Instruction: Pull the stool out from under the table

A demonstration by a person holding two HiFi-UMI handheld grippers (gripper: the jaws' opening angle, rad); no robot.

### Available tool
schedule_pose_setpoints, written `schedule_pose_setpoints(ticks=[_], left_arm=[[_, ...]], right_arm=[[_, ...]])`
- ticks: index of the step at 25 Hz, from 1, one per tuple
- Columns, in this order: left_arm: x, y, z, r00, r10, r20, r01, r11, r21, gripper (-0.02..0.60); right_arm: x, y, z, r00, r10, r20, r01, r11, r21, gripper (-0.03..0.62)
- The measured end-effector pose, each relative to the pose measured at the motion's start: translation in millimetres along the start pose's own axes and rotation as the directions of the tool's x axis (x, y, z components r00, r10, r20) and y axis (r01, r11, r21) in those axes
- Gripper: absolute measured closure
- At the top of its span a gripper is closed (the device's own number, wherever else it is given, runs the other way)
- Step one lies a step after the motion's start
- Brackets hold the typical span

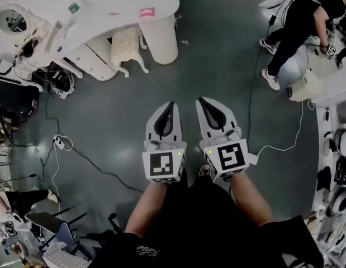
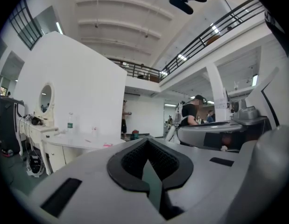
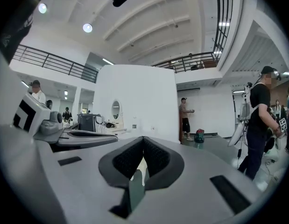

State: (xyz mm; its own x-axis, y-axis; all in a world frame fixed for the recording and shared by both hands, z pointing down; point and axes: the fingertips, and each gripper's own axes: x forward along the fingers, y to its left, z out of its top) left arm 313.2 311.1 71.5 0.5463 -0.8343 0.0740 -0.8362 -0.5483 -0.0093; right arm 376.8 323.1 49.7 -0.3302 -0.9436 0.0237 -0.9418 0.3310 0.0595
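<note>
The stool (image 1: 127,44), with a cream cushion and white legs, stands tucked under the white dressing table (image 1: 128,7), beside the table's thick round pedestal (image 1: 162,38). Both grippers hover side by side over the dark floor, well short of the stool and pointing toward it. My left gripper (image 1: 171,105) is shut and holds nothing. My right gripper (image 1: 201,101) is shut and empty too. The left gripper view has the closed left gripper (image 2: 146,147) low in front, with the tabletop (image 2: 74,141) at the left. In the right gripper view the closed right gripper (image 3: 143,143) points at a white partition; the stool is hidden.
Cables and a power strip (image 1: 60,143) lie on the floor at the left. A long white cable (image 1: 284,147) runs at the right. A person in black (image 1: 298,21) stands at the upper right by white equipment. Cluttered benches line both sides. A round mirror (image 1: 14,20) sits at the table's left end.
</note>
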Motion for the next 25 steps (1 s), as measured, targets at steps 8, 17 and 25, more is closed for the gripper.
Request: schedule_pose_setpoints(ticks=[8, 17, 25], left_arm=[[26.7, 129.3, 17.4, 1.000, 0.029, 0.007, -0.029, 0.999, -0.016, 0.575], [34.5, 241.8, 17.2, 0.997, 0.070, -0.014, -0.070, 0.997, -0.025, 0.575], [86.3, 300.4, 9.9, 0.995, 0.099, -0.019, -0.099, 0.995, -0.007, 0.575]], right_arm=[[123.7, 55.1, 14.3, 0.998, 0.044, -0.047, -0.043, 0.999, 0.016, 0.588], [223.3, 120.6, 27.8, 0.993, 0.106, -0.061, -0.107, 0.994, -0.009, 0.588], [307.2, 112.7, 21.1, 0.989, 0.133, -0.070, -0.135, 0.991, -0.023, 0.588]])
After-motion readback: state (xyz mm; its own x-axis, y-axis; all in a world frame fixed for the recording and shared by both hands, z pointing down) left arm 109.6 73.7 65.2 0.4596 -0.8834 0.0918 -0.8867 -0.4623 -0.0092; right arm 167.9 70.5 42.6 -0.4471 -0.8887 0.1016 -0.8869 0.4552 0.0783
